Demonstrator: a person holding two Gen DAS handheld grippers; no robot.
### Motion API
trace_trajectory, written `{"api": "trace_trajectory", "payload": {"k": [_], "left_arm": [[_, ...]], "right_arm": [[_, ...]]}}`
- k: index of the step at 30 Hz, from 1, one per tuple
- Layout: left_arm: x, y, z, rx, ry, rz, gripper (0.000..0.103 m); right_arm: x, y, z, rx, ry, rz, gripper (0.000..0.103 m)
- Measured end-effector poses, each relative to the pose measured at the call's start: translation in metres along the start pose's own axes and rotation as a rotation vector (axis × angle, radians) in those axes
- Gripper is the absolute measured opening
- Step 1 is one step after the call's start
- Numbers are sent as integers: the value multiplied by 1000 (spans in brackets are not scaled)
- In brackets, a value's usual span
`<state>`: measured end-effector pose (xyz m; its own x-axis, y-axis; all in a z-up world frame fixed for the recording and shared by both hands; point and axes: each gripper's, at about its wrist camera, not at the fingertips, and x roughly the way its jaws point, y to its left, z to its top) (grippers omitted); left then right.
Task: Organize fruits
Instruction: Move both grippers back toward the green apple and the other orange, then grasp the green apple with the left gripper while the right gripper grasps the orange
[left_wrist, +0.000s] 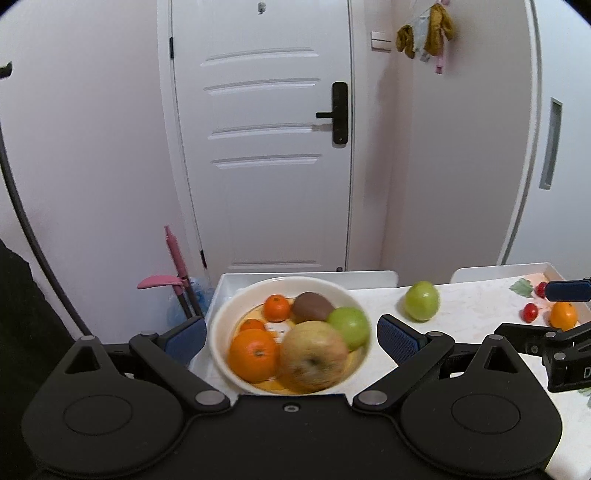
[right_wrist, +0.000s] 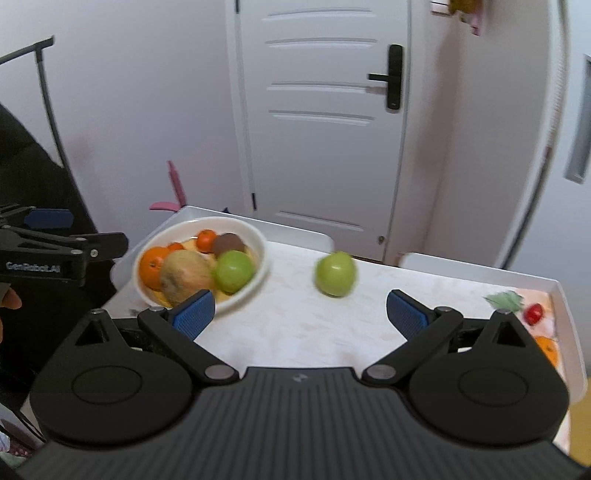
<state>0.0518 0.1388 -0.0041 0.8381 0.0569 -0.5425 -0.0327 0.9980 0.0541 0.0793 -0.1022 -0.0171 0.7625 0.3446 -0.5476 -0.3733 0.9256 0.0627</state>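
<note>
A white bowl (left_wrist: 221, 325) (right_wrist: 258, 236) on the white table holds oranges (left_wrist: 253, 354), a brown kiwi (left_wrist: 314, 306), a green apple (left_wrist: 349, 326) and a large yellowish apple (left_wrist: 314, 356). A second green apple (left_wrist: 422, 300) (right_wrist: 335, 273) lies loose on the table right of the bowl. My left gripper (left_wrist: 291, 336) is open and empty, its fingers either side of the bowl. My right gripper (right_wrist: 299, 312) is open and empty, above the table in front of the loose apple.
A tray edge (right_wrist: 561, 295) at the far right bears printed or small fruit: an orange (left_wrist: 563, 314) and red cherries (left_wrist: 530, 312). A white door (left_wrist: 266, 147) and a pink mop (left_wrist: 173, 258) stand behind the table. The table's left edge is beside the bowl.
</note>
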Motion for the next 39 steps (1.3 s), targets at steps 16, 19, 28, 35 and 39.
{"api": "trace_trajectory", "payload": {"k": [16,19,28,35,39], "left_arm": [[21,-114,1,38,11,-12,101],[33,-131,-1,43,20,-10,101],[84,-172,-5,80,34,7,100],[136,-190,-8,120,50,27,99],[161,-193,-10,125,60,47,96]], "right_arm": [[-13,-138,-33,110,46,-124,103],[-8,-158,-40,116,59,-143,103],[17,-210,-58,141,89,-173,103],[39,-227,-71,129,109,-174,103],[50,-234,-75,132,120,-172,103]]}}
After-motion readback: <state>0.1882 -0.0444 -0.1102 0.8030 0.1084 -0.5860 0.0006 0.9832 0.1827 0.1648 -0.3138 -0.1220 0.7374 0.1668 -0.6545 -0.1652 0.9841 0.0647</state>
